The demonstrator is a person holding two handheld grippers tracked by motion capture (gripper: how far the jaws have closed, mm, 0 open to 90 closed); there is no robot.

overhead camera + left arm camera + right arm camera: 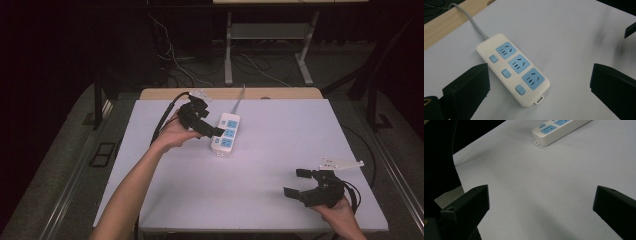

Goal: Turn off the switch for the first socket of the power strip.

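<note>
The power strip (225,133) lies flat on the counter (280,150), left of the middle, its cord running off toward the far edge. The left gripper (212,131) hovers at its left side with jaws spread wide and nothing between them; seen along those jaws, the strip (512,68) sits between and just ahead of them. This looks like the approach before a grasp. Next, the jaws need to come down astride the strip's body and close. The right gripper (294,183), also open and empty, waits well apart near the front right corner.

Dim, sharp frames (dark vignetted surroundings)
</note>
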